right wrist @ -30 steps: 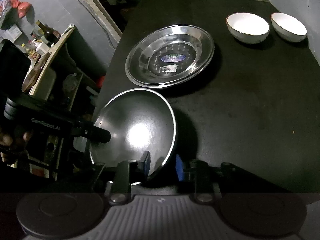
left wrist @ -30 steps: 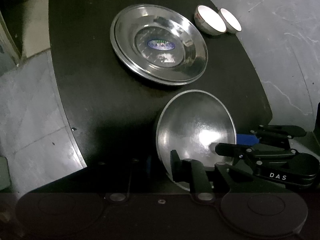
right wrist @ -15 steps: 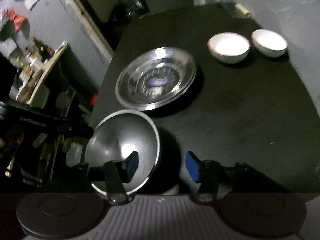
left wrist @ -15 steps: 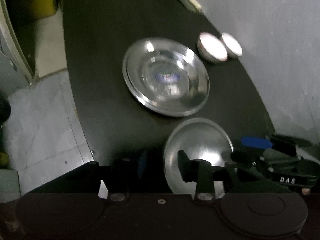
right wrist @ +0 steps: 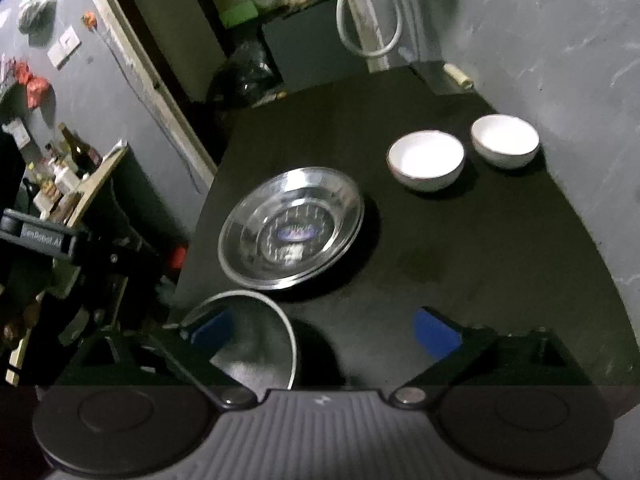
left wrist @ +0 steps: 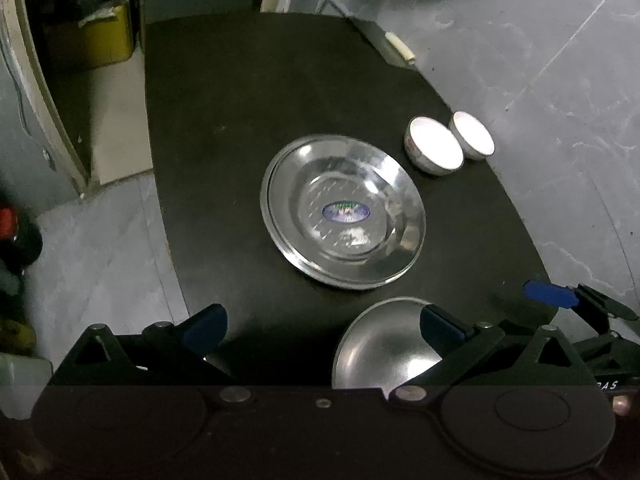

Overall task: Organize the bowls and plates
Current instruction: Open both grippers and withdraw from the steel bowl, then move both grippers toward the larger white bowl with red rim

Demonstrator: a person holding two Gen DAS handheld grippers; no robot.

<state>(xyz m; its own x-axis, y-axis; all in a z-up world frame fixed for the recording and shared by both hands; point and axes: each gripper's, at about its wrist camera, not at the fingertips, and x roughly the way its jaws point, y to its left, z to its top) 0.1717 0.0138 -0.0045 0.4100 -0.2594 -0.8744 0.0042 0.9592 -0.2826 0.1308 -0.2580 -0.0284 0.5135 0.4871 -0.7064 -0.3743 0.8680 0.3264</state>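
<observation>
A steel bowl (left wrist: pixel 384 352) rests on the black table near its front edge; it also shows in the right wrist view (right wrist: pixel 256 340). A large steel plate (left wrist: pixel 344 216) with a blue sticker lies mid-table, seen too in the right wrist view (right wrist: pixel 292 228). Two white bowls (left wrist: pixel 434 150) (left wrist: pixel 472 136) stand side by side at the right edge, also in the right wrist view (right wrist: pixel 426 160) (right wrist: pixel 504 142). My left gripper (left wrist: pixel 326 326) is open and empty, raised above the table. My right gripper (right wrist: pixel 324 330) is open and empty, above the steel bowl's right side.
The black table (left wrist: pixel 240 140) is narrow, with grey floor on both sides. A dark block with a pale roll (left wrist: pixel 390 46) sits at the far right corner. A shelf with bottles (right wrist: pixel 68 164) stands left of the table.
Both grippers opened, let go of the steel bowl's rim, and pulled back and up. The bowl now rests on the table.
</observation>
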